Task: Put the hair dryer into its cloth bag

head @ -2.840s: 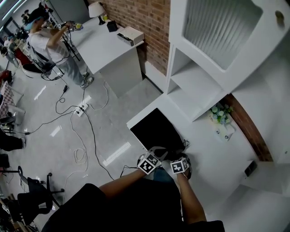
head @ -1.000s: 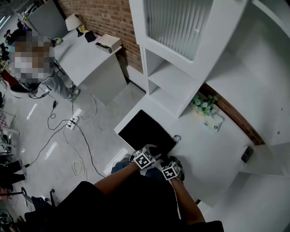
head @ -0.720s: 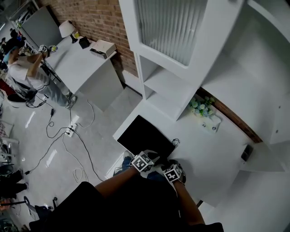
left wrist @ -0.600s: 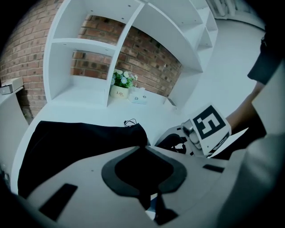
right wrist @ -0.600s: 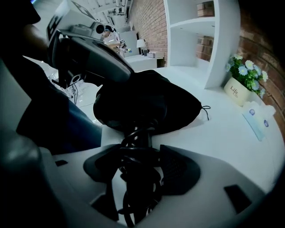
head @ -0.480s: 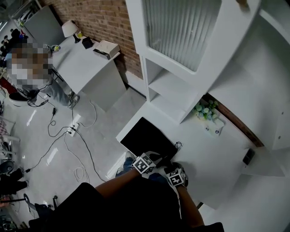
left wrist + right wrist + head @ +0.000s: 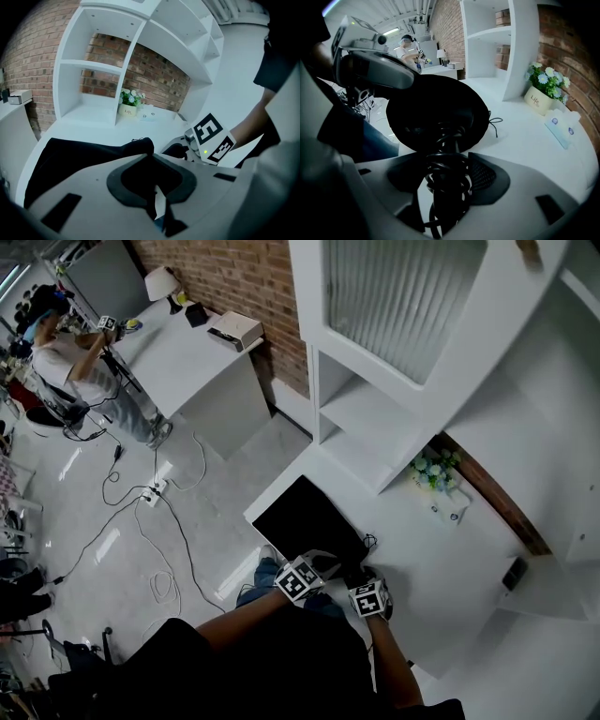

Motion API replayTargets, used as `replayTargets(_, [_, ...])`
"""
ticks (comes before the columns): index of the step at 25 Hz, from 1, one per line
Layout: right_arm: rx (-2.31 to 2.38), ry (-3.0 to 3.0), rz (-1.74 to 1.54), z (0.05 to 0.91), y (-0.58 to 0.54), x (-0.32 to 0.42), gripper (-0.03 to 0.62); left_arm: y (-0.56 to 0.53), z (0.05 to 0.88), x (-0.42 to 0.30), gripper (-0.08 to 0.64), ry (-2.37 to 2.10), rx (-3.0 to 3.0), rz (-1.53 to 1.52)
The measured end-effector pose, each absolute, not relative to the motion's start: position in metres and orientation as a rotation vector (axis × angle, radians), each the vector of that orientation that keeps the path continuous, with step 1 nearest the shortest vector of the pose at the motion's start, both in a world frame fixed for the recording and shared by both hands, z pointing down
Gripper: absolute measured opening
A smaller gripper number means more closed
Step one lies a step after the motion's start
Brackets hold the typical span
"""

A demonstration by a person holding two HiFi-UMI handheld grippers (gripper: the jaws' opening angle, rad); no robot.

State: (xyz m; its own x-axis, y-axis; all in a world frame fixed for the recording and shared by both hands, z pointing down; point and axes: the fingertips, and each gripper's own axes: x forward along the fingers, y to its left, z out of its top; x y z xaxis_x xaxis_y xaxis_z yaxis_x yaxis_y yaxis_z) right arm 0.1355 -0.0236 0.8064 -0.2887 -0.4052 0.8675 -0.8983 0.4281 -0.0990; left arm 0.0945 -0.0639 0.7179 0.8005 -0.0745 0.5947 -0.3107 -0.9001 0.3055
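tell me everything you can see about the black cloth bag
The cloth bag is black, soft-looking matte fabric, lying mostly flat as a dark rectangle on the white counter, near its edge. A thin black drawstring trails from its mouth end onto the counter. The left tongs are shut on fabric at that end, apparently holding the mouth up as a rounded opening. The hair dryer, cord coiled round it, is held by the right tongs right at that opening.

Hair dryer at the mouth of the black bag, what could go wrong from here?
The loosely wound cord on the hair dryer may catch on the mouth of the cloth bag. The left gripper pinches only the bag's edge, so the fabric could slip and the mouth close.
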Motion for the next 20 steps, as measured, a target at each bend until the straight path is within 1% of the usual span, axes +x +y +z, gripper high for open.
replayTargets(8, [1.027,-1.865,0.744,0.815,-0.052,0.109,0.282,-0.063,0.711,0.094,0.04,-0.375,2.58,0.785])
replayTargets(16, [1.017,-1.868,0.682,0.825,-0.055,0.108,0.287,-0.06,0.717,0.087,0.04,-0.419,2.568,0.806])
replayTargets(20, [1.018,-1.917,0.645,0.815,-0.047,0.11,0.298,-0.059,0.716,0.088,0.04,-0.418,2.566,0.807])
